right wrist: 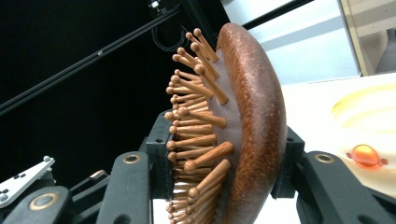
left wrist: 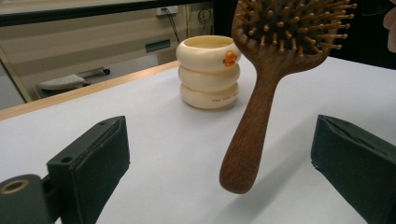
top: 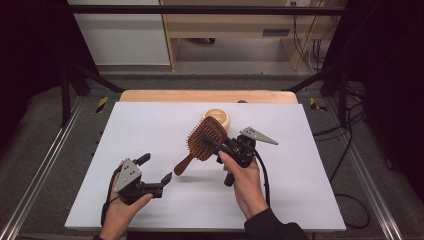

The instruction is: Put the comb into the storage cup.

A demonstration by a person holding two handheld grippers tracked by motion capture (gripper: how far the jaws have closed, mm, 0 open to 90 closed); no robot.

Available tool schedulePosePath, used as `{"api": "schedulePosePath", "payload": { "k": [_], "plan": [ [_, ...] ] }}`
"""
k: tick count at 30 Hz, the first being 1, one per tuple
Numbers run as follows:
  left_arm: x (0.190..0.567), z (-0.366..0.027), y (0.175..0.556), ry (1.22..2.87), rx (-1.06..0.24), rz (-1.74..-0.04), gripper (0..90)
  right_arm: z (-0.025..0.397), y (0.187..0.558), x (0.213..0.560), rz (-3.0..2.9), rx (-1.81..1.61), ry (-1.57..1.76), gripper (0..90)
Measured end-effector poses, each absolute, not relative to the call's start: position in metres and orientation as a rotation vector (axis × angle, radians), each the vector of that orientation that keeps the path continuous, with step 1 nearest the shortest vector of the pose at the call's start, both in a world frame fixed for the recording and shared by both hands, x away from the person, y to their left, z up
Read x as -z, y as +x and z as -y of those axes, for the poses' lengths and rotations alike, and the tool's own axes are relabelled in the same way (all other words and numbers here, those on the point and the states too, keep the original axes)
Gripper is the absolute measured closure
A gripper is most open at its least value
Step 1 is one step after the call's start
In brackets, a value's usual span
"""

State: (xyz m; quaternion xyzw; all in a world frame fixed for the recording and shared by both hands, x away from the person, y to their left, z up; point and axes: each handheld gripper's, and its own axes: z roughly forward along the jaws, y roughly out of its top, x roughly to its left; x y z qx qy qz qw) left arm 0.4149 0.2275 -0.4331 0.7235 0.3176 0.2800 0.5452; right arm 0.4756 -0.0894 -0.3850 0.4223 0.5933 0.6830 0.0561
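A brown wooden hairbrush (top: 202,141) hangs tilted above the white table, handle end down and to the left. My right gripper (top: 212,142) is shut on its bristled head (right wrist: 233,135), one jaw against the bristles, the other against the rounded back. In the left gripper view the brush handle (left wrist: 250,135) hovers just off the table between my jaws and a little ahead of them. My left gripper (top: 155,170) rests low at the front left, open, nothing in it. A cream ribbed cup (top: 216,117) with a small orange duck mark (left wrist: 229,57) stands behind the brush.
The white board (top: 150,120) covers a wooden tabletop whose far edge (top: 200,96) shows behind it. Black frame bars and cables run along both sides. Pale furniture stands beyond the table.
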Motion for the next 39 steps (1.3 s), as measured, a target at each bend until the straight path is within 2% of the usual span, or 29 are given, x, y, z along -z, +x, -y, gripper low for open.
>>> {"api": "schedulePosePath", "payload": {
  "k": [39],
  "plan": [
    [0.437,-0.273,0.407,1.604,-0.733,-0.864,2.5,0.1,0.483,0.377,-1.785,-2.037,1.295,53.5]
  ]
}}
